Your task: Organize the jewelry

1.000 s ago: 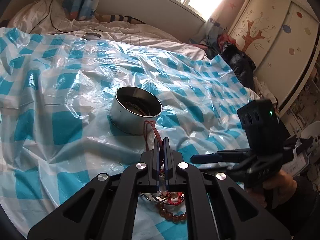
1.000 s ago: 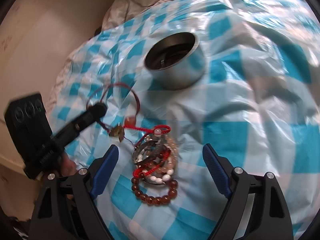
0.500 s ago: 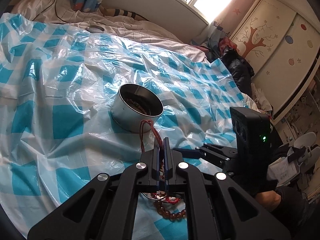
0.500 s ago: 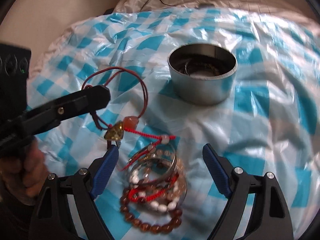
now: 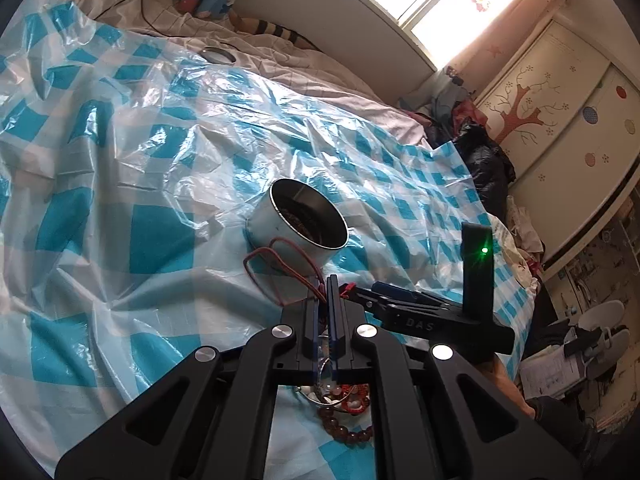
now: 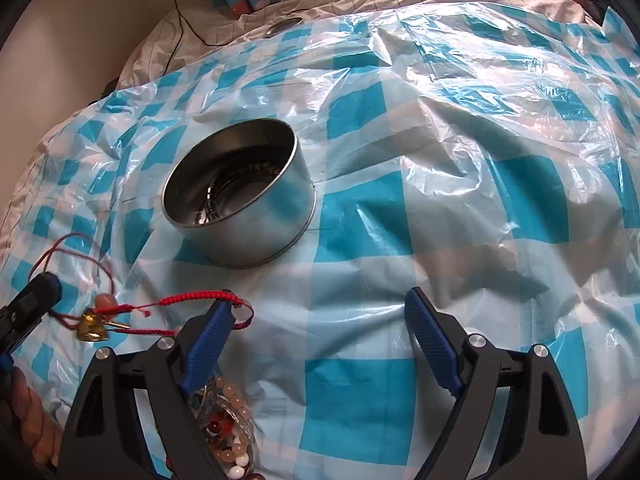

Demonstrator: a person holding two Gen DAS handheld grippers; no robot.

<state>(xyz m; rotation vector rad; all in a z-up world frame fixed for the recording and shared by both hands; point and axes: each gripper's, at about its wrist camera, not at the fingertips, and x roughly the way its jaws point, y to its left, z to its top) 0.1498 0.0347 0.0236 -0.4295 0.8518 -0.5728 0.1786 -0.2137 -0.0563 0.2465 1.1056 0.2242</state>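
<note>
My left gripper [image 5: 326, 285] is shut on a thin dark-red cord necklace [image 5: 272, 258] and holds it above the sheet. Its gold pendant [image 6: 93, 326] and orange bead hang below the left gripper [image 6: 40, 292]. A red braided bracelet [image 6: 192, 298] is caught on the pendant and drapes over the left finger of my right gripper [image 6: 320, 308], which is open with only sheet between its pads. A heap of beaded bracelets [image 6: 228, 424] lies under that finger; the same heap [image 5: 344, 404] shows under my left jaws. The open metal tin [image 6: 276, 220], some jewelry inside, stands just beyond; the tin [image 5: 264, 230] is past the cord loop.
A crinkled blue-and-white checked plastic sheet [image 6: 440, 208] covers the bed. The tin's round lid [image 6: 285, 26] lies at the far edge by a black cable. Dark clothes [image 5: 484, 160] and a painted wardrobe [image 5: 560, 120] stand to the right of the bed.
The right gripper tipped downward and shifted right, so the bracelet heap now sits under its left finger. The left gripper moved left with the cord, drawing the red braided bracelet out of the heap.
</note>
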